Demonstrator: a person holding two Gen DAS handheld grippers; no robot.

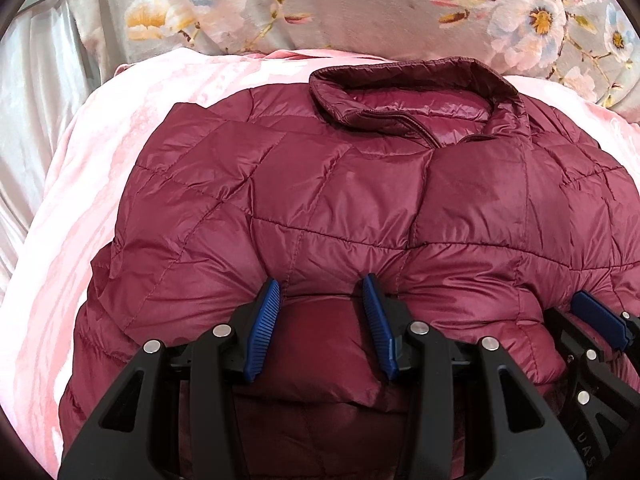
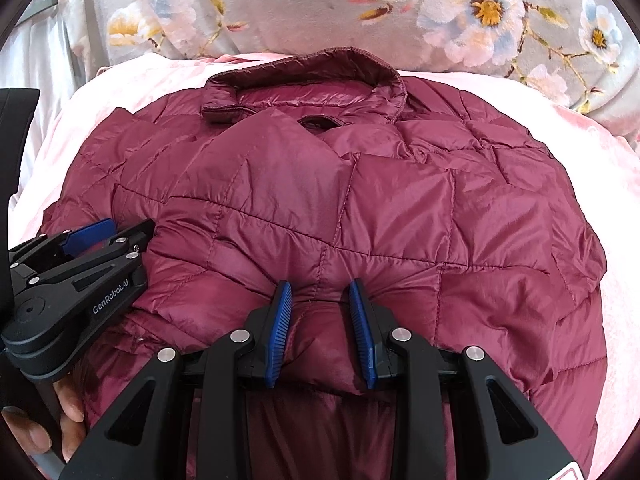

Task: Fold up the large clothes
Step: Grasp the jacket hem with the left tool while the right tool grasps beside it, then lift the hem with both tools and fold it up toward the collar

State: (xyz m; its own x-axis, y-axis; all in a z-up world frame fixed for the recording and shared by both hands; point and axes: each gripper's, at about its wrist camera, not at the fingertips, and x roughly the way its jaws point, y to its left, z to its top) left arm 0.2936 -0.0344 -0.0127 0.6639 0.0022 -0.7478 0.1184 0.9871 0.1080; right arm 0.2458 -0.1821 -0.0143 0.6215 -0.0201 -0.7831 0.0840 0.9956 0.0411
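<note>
Quilted maroon jacket (image 1: pixel 320 184) bunches puffily, pinched between both grippers' ribbed pads (image 1: pixel 262 328).

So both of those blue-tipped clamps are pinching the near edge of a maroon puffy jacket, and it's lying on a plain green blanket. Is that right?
Not quite: the blanket under the jacket is pink, not green, as both wrist views show. The rest holds: the left gripper and the right gripper each pinch a bunch of the maroon jacket's near edge.
</note>
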